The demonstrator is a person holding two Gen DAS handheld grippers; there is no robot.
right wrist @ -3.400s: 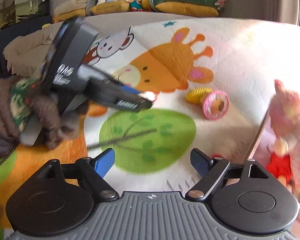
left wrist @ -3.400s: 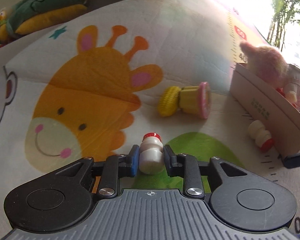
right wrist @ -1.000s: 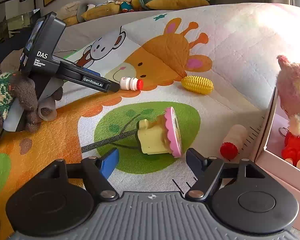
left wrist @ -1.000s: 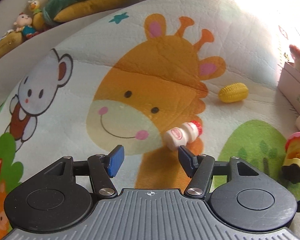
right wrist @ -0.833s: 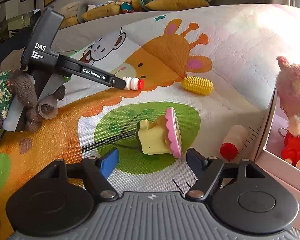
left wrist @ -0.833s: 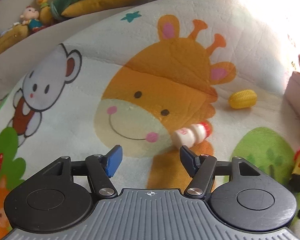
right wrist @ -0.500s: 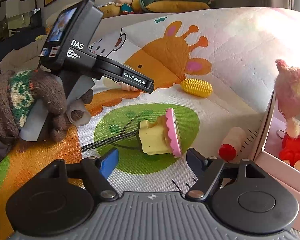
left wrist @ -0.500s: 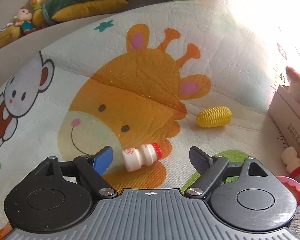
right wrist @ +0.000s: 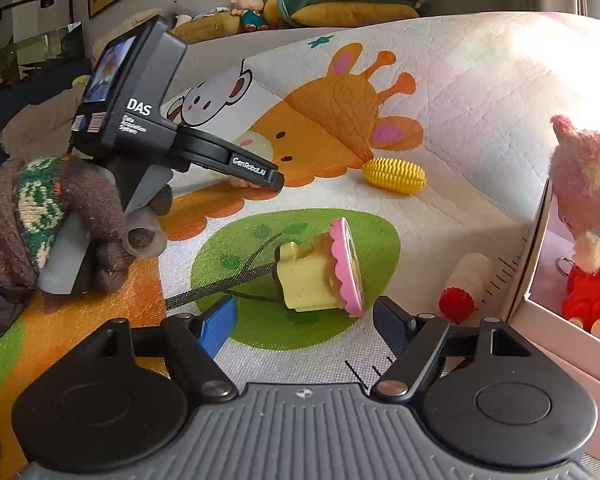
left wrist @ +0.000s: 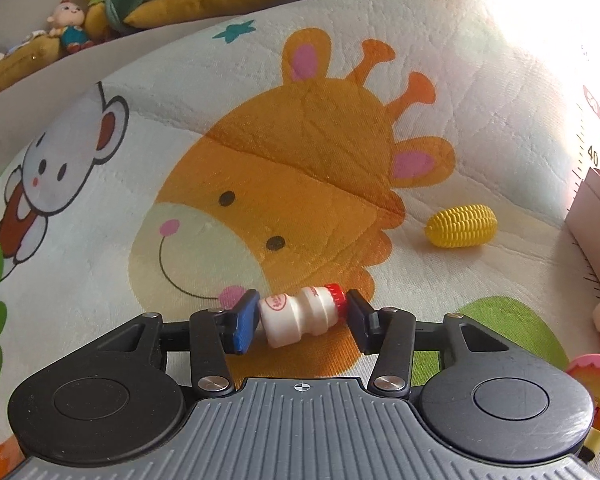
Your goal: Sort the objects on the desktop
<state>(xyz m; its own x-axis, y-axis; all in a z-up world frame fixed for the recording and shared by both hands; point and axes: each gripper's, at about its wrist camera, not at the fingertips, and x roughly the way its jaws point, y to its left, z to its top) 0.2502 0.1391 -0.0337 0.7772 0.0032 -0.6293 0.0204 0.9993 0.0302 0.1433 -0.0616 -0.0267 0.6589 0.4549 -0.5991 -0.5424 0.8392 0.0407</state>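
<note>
So the left gripper point(left wrist: 302, 318) pinches a small bottle point(left wrist: 300, 315) endwise, the right gripper point(right wrist: 304, 322) gapes empty, and corn point(right wrist: 394, 176) lies outside the box point(right wrist: 540, 240).

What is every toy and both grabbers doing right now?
left gripper: shut on the little bottle, end to end.
little bottle: lying sideways, red cap on.
right gripper: open, holding nothing.
toy corn: lying loose on the mat.
pink-topped toy: tipped on its side.
second bottle: lying beside the box.
box: open, plush doll inside.
</note>
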